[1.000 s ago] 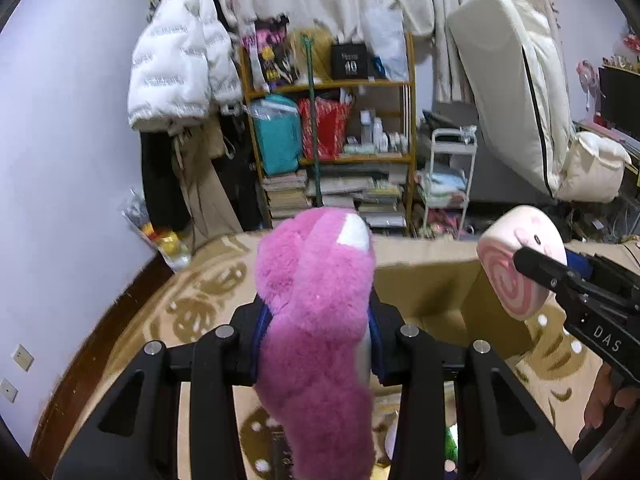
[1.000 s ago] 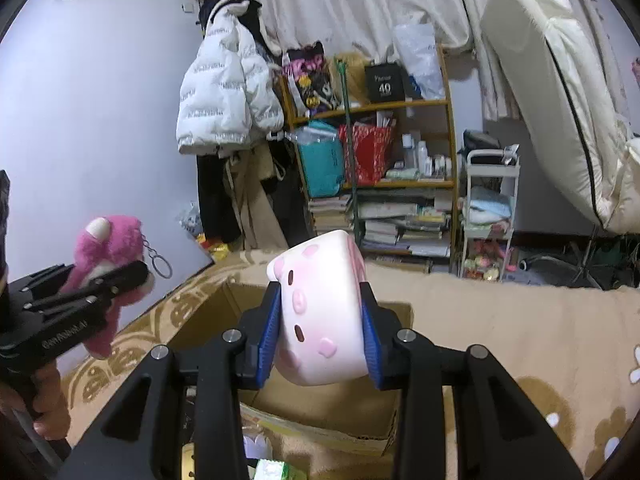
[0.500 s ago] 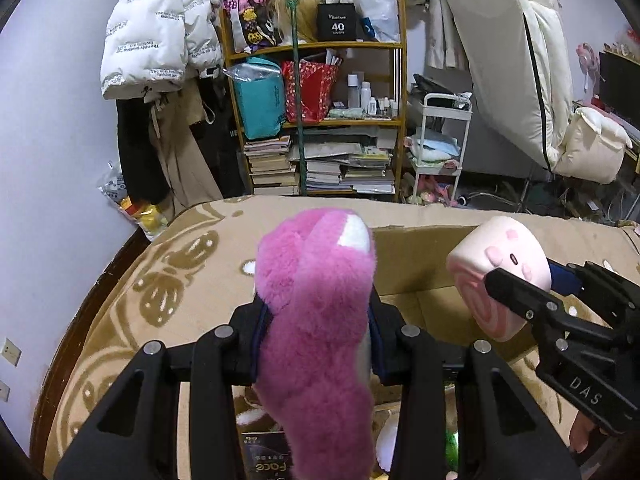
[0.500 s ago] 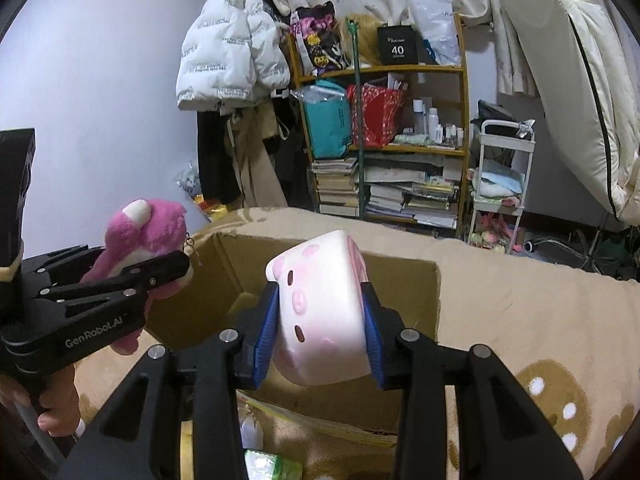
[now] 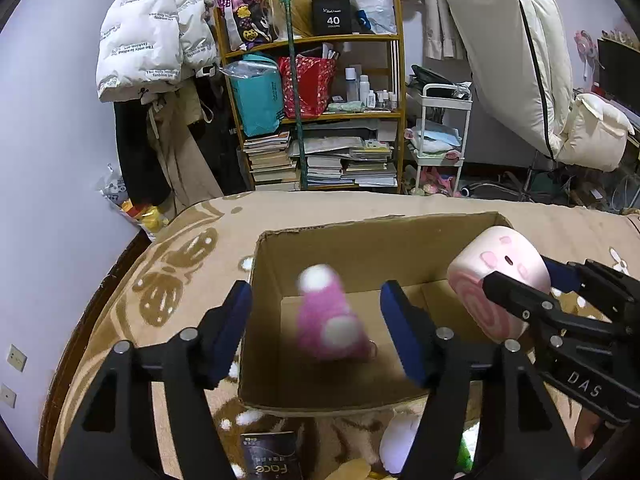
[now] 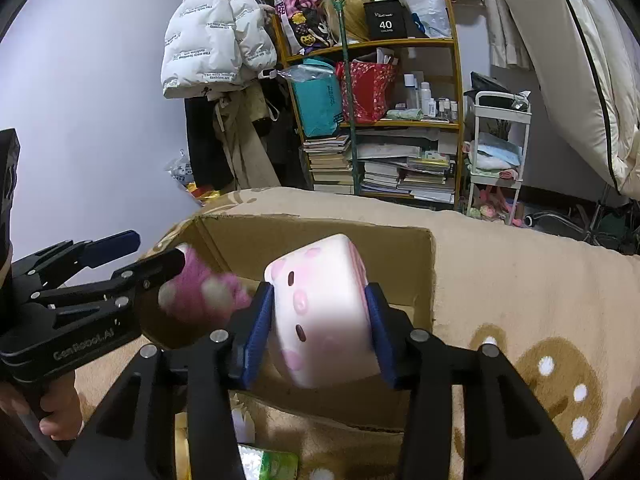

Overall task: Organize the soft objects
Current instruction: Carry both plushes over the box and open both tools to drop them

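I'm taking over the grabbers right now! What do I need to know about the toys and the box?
Left gripper: jaws have just been opening and stand wide, nothing pressed between them. The pink plush toy is blurred, loose between them, over the open cardboard box.
Right gripper: jaws have just been opening, but the pink-and-white squishy toy still sits between the pads, over the box.
Done: both toys brought to the box; the plush is let go.
Left: finish letting go of the squishy toy. More things lie on the blanket by the box's near side; too hidden to name.
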Available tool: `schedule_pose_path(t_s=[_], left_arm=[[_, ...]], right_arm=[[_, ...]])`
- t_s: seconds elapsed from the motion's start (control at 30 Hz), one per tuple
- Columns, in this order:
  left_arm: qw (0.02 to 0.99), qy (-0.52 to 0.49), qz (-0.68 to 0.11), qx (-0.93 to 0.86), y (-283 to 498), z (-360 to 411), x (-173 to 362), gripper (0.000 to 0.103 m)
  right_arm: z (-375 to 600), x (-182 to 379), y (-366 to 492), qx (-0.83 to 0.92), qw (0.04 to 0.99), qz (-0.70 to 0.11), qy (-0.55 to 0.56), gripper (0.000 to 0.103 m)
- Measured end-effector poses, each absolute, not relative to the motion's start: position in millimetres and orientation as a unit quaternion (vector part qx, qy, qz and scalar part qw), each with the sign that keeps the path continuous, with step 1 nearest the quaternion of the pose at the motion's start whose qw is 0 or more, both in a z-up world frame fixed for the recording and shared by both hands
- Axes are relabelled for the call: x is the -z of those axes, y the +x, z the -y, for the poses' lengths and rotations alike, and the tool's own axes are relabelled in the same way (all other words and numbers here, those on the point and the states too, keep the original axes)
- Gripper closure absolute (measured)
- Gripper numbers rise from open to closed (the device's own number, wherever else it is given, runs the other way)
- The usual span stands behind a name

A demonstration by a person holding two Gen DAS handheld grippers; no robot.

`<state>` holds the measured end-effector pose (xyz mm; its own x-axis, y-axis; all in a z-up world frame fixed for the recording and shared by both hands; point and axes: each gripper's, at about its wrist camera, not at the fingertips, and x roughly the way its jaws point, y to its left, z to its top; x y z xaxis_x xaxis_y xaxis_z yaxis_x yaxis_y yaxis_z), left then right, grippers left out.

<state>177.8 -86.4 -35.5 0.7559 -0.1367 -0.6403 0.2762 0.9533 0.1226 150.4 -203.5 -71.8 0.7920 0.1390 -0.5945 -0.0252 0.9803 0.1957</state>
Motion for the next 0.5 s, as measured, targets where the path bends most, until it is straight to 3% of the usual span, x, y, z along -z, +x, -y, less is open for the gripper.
schedule_pose_path(t_s=[0.5], left_arm=[[0.933, 0.087, -0.341, 0.076, 161, 55, 23, 0.005]], right_arm=[[213, 57, 127, -0.035, 0.945, -0.298, 0.131, 0.004]])
